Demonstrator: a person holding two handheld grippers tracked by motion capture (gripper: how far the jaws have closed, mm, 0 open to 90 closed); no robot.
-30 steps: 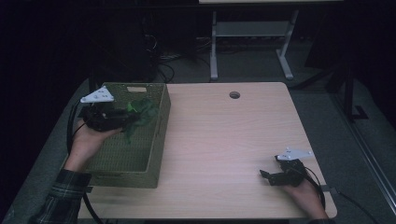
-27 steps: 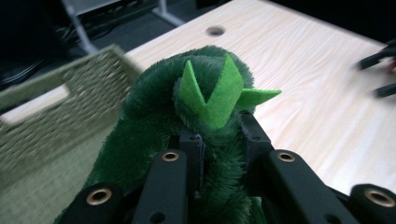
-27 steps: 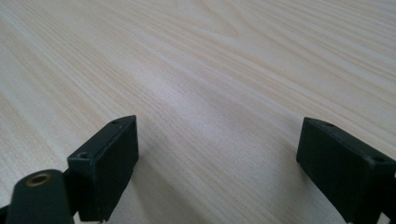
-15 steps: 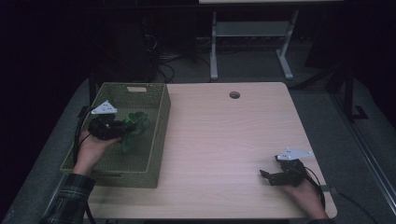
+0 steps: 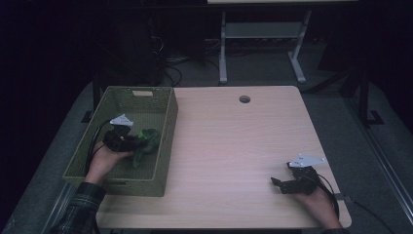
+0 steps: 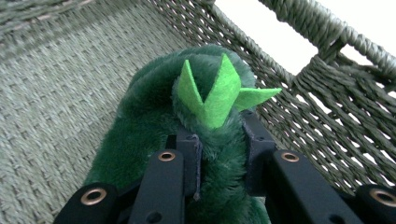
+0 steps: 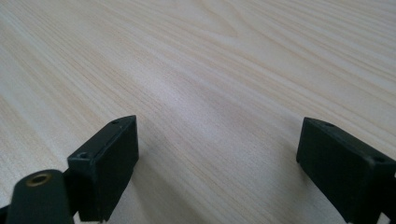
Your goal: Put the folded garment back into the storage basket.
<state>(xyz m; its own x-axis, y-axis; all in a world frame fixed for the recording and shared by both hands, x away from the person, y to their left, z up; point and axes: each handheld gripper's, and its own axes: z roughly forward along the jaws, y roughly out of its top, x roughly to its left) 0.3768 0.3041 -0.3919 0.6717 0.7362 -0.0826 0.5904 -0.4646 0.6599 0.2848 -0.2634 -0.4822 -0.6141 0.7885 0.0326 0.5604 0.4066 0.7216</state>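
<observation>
Moved: left gripper (image 5: 139,143) was lowered into basket (image 5: 165,122), jaws just eased slightly, plush toy (image 6: 159,116) pinched.
Right gripper (image 7: 217,163): spread, well outside basket.
Advice: release is best made once toy is rested on basket floor.

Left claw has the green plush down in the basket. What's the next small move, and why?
Probably open the left claw fully and let go: the green plush already lies on the basket floor beside the wall, yet the pads still pinch it though the jaws have just been easing open.

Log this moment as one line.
left gripper: shut on plush toy, jaws just opening | toy: in basket | right gripper: open, over table
</observation>
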